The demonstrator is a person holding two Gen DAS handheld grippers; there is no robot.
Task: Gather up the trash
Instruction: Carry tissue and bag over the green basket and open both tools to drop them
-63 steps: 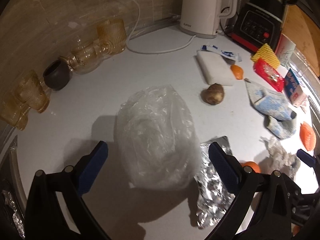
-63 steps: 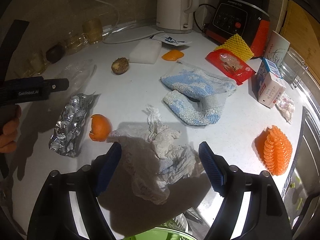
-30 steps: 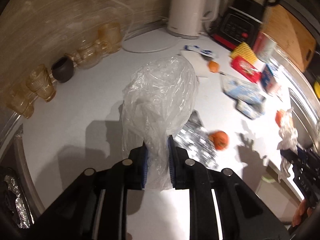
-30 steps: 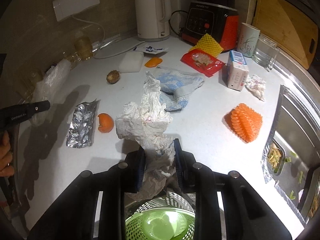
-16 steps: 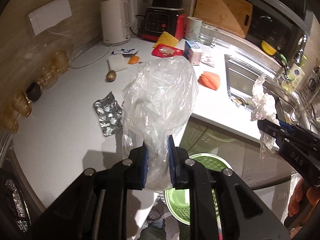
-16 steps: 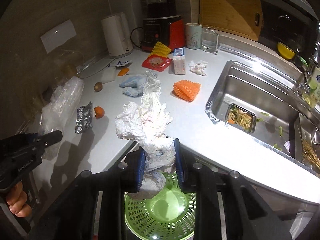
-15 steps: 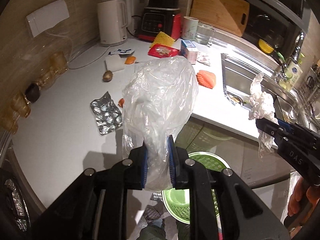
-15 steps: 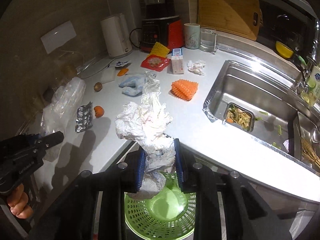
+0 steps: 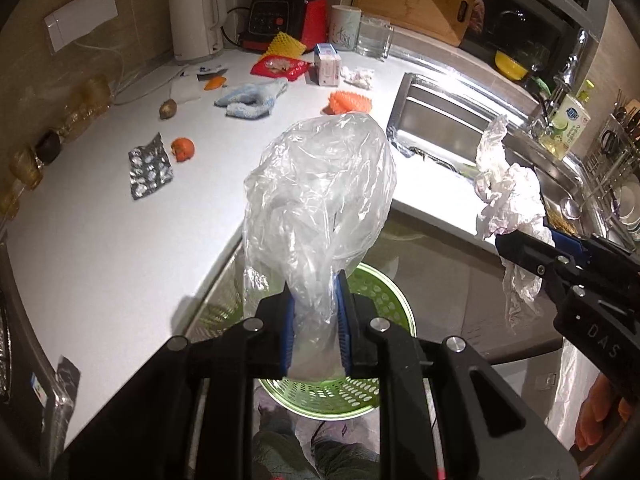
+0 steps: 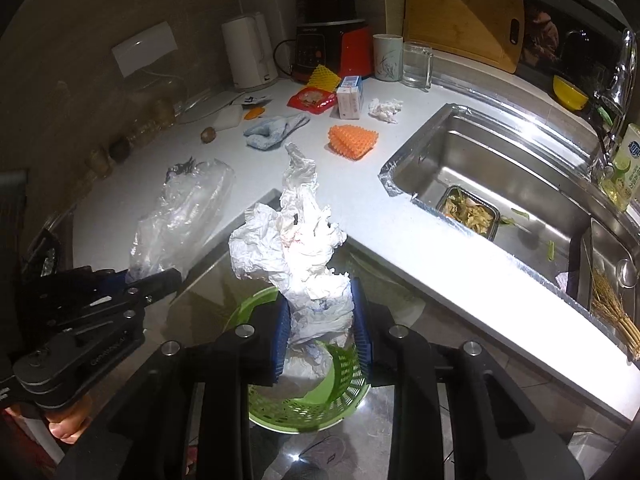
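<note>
Your left gripper (image 9: 315,322) is clamped on the neck of the clear plastic bag (image 9: 320,196), which balloons up mid-frame w/ the green basket (image 9: 380,292) on the floor showing behind and below it. Your right gripper (image 10: 320,332) pinches the crumpled paper wad (image 10: 296,248) at center frame, its jaws having just eased a bit wider but the pads still on the paper, directly over that basket (image 10: 344,364). Upper left of the frame, the table (image 9: 100,216) holds a foil sheet (image 9: 149,172), orange peel (image 9: 183,149) & blue cloth (image 9: 252,98); sink (image 10: 492,172) at right.
</note>
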